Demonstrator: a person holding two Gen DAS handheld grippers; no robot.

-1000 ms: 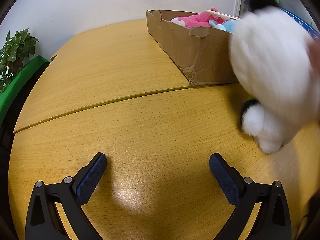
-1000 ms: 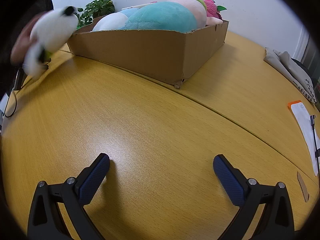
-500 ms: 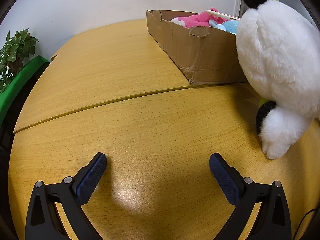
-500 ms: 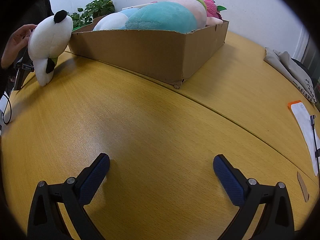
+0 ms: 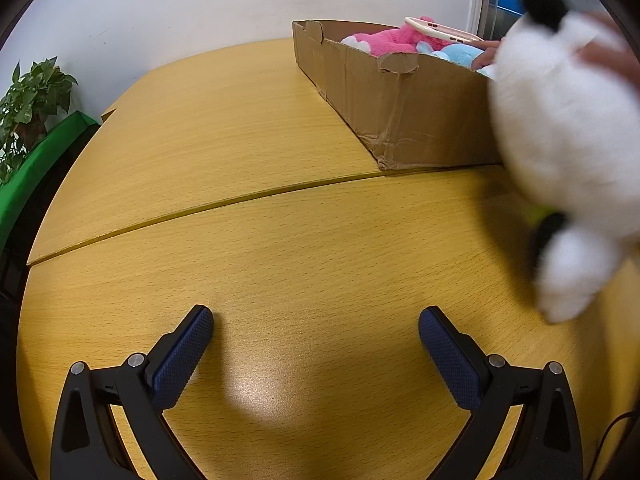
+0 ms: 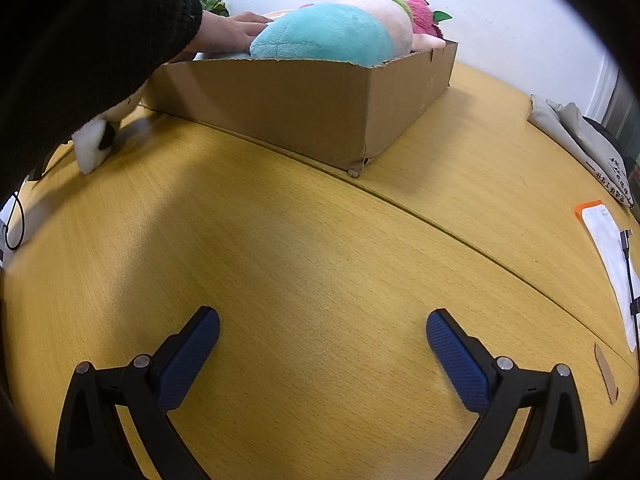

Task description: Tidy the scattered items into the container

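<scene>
Nearest, L gripper (image 5: 316,334) and R gripper (image 6: 323,334): both jaws spread wide, nothing between, low over wooden table (image 5: 248,264). Further out, panda plush (image 5: 568,148) blurred at right edge of L view, beside cardboard box (image 5: 404,112); only its foot (image 6: 93,148) seen in R view, under a dark sleeve (image 6: 80,48). Bare hand (image 6: 228,34) inside box on teal plush (image 6: 324,36), R view only. Pink plush (image 5: 390,36) clearer in L view. Potted plant (image 5: 28,96) far left.
</scene>
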